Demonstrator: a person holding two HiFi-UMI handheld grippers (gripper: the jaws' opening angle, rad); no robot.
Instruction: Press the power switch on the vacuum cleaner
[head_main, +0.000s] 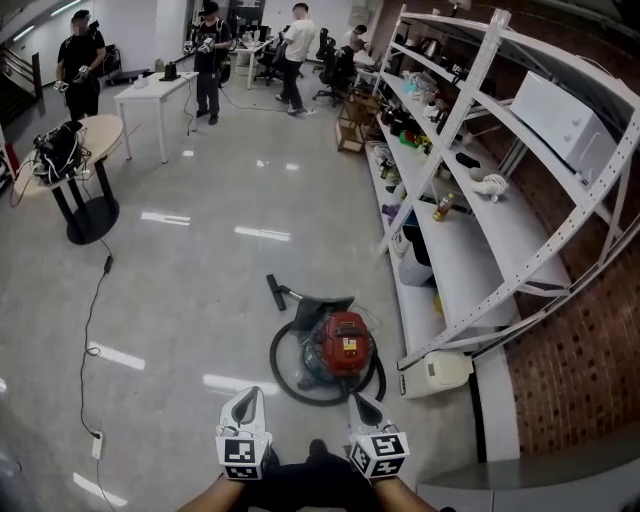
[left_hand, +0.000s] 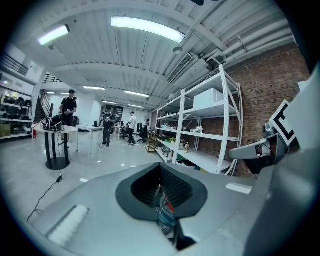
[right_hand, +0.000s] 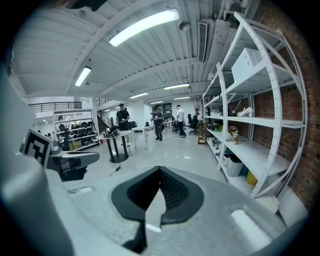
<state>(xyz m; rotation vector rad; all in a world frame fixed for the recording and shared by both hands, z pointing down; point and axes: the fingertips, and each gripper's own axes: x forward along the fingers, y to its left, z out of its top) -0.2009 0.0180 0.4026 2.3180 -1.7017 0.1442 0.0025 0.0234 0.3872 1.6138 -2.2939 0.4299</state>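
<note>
- Vacuum cleaner (head_main: 342, 345), red body with a black top, is sitting on the glossy grey floor (head_main: 200, 290), just ahead of both claws and close beside the foot of the white shelving rack (head_main: 470, 250).
- Black hose (head_main: 300, 393) is looping round the vacuum's near side. Its nozzle (head_main: 274, 291) is lying on the floor beyond the body, to the left.
- Power switch is too small to pick out in any view.
- Left claw (head_main: 246, 405) is hovering at the bottom of the head view, tips pointing toward the vacuum and apart from it.
- Left claw is clenched: its dark pads are meeting at the tips and gripping nothing. A bit of the red vacuum is showing through the gap below the tips in the left gripper view.
- Right claw (head_main: 364, 408) is hovering beside the left one, also apart from the vacuum. It is clenched at the tips with nothing in it, and only floor is showing through its gap.
- White appliance (head_main: 440, 370) is lying on the floor under the rack, right of the vacuum.
- Round table (head_main: 95, 135) carrying black gear is standing far left.
- White table (head_main: 155, 92) is standing further back, with people (head_main: 210, 50) standing near it.
</note>
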